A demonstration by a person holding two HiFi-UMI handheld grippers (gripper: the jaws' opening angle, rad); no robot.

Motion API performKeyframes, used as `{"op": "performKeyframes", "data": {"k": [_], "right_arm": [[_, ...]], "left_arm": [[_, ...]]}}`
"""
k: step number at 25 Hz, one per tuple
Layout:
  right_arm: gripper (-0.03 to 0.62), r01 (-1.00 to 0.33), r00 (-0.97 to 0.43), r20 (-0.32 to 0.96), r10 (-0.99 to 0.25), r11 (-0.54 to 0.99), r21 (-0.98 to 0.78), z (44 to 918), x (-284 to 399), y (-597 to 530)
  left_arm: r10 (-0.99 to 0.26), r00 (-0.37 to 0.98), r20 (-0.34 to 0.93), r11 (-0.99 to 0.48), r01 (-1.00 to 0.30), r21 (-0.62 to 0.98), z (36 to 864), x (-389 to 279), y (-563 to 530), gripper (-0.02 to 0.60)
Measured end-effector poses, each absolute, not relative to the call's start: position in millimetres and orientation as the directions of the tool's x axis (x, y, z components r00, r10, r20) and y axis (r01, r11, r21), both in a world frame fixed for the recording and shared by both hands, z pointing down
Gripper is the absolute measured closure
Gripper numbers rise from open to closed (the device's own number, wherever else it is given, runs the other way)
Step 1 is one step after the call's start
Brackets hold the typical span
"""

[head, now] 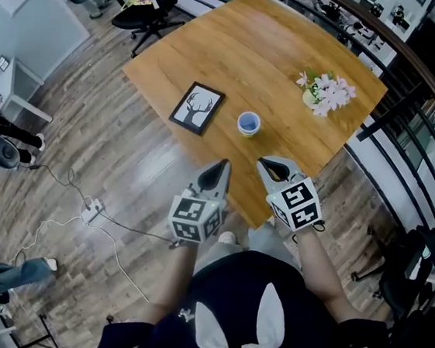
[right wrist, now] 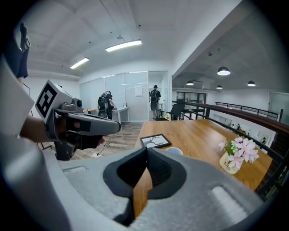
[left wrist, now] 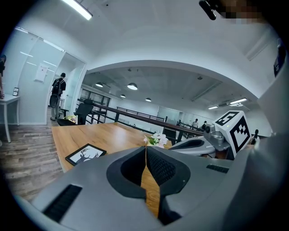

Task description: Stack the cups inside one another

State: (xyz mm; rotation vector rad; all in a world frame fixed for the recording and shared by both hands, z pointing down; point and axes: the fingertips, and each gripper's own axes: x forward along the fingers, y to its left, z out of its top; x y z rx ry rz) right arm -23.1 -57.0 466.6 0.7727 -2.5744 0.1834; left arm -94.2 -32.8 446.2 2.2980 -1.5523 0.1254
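A small blue cup with a white inside stands on the wooden table, between a framed picture and a flower vase. The right gripper view shows only the cup's rim, just past my jaws. My left gripper hovers at the table's near edge, shut and empty. Beside it my right gripper is also shut, with nothing between its jaws. Both point toward the cup from a short way off. In the left gripper view the jaws meet in a thin line and no cup shows.
A black-framed deer picture lies left of the cup. A vase of pink flowers stands to the right near the table's far edge. A black railing runs along the right. Cables and a power strip lie on the floor.
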Motion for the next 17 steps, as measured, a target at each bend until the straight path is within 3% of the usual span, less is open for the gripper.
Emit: {"op": "performKeyframes", "data": {"k": [17], "right_arm": [[0.597, -0.566, -0.735, 0.456, -0.501, 0.825, -0.007, 471.1, -27.7, -24.0]], "left_arm": [[-0.850, 0.428, 0.306, -0.364, -0.898, 0.245, 456.1, -89.5, -1.5, 0.561]]}}
